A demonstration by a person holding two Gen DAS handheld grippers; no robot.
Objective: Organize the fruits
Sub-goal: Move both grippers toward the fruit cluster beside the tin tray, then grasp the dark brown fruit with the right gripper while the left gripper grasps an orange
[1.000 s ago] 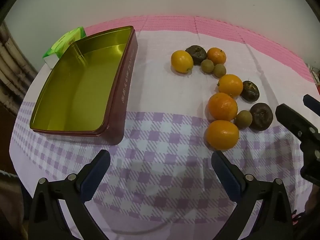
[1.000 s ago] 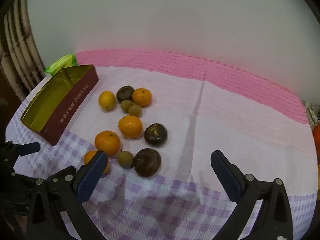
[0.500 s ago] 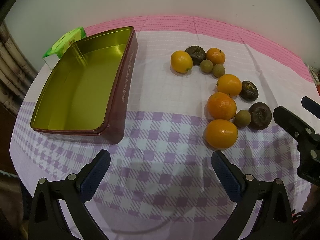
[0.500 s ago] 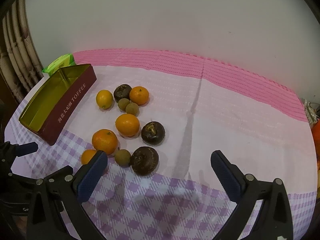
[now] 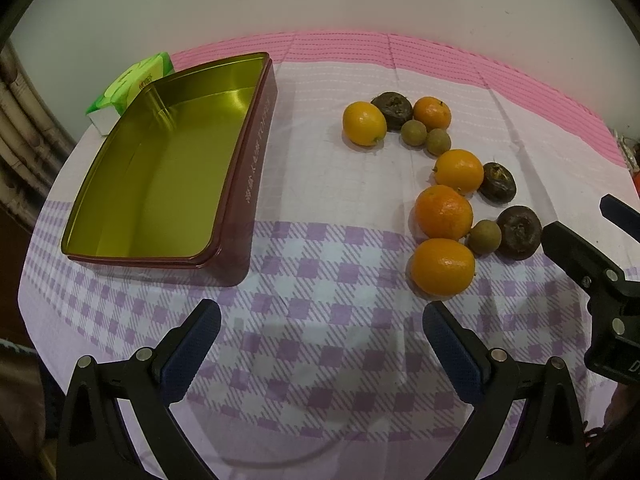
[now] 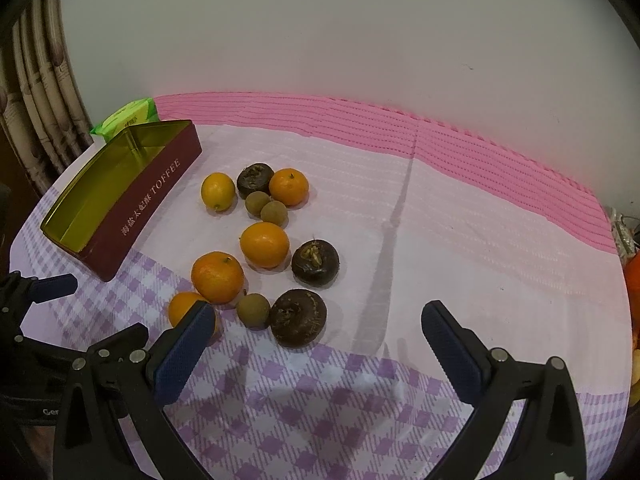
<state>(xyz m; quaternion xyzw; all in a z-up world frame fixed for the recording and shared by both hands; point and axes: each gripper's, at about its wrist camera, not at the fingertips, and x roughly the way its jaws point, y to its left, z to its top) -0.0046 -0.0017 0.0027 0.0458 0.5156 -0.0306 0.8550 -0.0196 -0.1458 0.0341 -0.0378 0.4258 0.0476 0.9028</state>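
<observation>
Both claws wide open, empty; fruits (image 6: 264, 244) ahead-left of right claw (image 6: 320, 336), ahead-right of left claw (image 5: 320, 336).

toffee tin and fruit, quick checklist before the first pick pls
1. Toffee tin open and nothing in it: ok.
2. Left gripper open, nothing held: ok.
3. Right gripper open, nothing held: ok.
4. Nearest orange free to grasp: not ok. It seems to touch the orange behind it, and a small brown fruit sits close by.
5. Path from the fruit to the tin over the tablecloth: ok, nothing lies between.
6. The grippers clear of each other: cannot tell. The right one shows at the left view's edge, beside the near dark fruit.
</observation>
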